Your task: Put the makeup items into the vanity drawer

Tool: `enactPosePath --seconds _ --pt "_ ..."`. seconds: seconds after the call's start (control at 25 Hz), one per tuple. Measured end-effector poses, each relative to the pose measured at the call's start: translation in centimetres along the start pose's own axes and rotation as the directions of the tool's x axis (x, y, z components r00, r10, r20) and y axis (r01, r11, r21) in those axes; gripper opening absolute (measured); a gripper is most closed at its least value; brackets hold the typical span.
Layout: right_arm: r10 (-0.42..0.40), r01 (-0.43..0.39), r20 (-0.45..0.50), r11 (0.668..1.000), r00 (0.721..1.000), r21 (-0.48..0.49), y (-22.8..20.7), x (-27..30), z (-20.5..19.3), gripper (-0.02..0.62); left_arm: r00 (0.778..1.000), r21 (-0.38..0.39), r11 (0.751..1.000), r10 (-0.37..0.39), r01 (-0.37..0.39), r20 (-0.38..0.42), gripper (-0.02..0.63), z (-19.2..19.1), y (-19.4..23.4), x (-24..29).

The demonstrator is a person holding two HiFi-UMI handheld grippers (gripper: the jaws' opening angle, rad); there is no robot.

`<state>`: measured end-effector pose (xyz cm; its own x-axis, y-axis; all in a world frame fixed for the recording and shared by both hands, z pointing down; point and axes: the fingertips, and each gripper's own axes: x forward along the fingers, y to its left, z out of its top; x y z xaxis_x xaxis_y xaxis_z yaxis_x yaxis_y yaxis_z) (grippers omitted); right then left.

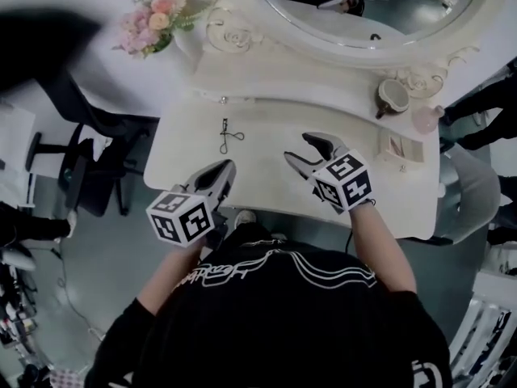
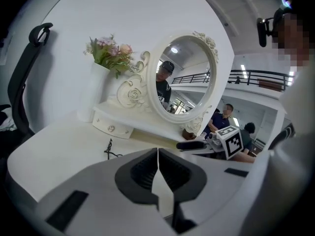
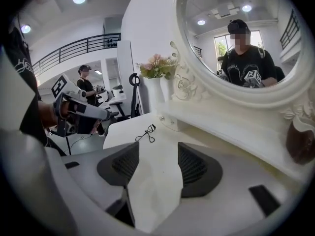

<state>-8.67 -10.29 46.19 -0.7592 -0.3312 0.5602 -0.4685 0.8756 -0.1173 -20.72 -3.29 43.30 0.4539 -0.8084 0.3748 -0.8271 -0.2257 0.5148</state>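
Left claw (image 1: 229, 166) pressed together, right claw (image 1: 297, 145) spread, both empty; reach step, prob.: nxt we pinch thin black metal eyelash curler (image 1: 227, 136).

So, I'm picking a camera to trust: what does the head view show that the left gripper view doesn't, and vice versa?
Head view only: a pink item at far right, and the marker cube on the left gripper. Left gripper view only: people and a railing behind. Both: the eyelash curler, flowers, mirror, right gripper.
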Motion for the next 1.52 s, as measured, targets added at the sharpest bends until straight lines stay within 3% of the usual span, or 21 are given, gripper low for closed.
enactPosePath --seconds 0.32,0.84,1.16,1.52 --pt "0.022 -0.021 -0.035 0.999 0.999 0.035 2.9 7.2 2.9 0.253 1.0 -0.008 1.0 0.014 -0.014 -0.016 0.028 2.2 5.6 -2.0" --pt "-0.029 0.04 -0.096 0.993 0.995 0.115 5.3 18.5 4.7 0.218 0.999 -0.013 1.0 0.02 -0.021 -0.047 0.028 4.7 14.7 -5.5" --pt "-0.126 0.159 -0.168 0.968 0.978 0.197 4.2 22.4 3.6 0.205 1.0 0.022 1.0 0.022 -0.022 -0.018 0.028 6.8 17.6 -7.4" --pt "-0.164 0.221 -0.218 0.939 0.962 0.265 3.0 23.6 2.8 0.13 1.0 0.009 1.0 0.018 -0.018 -0.008 0.028 7.2 19.4 -7.6"
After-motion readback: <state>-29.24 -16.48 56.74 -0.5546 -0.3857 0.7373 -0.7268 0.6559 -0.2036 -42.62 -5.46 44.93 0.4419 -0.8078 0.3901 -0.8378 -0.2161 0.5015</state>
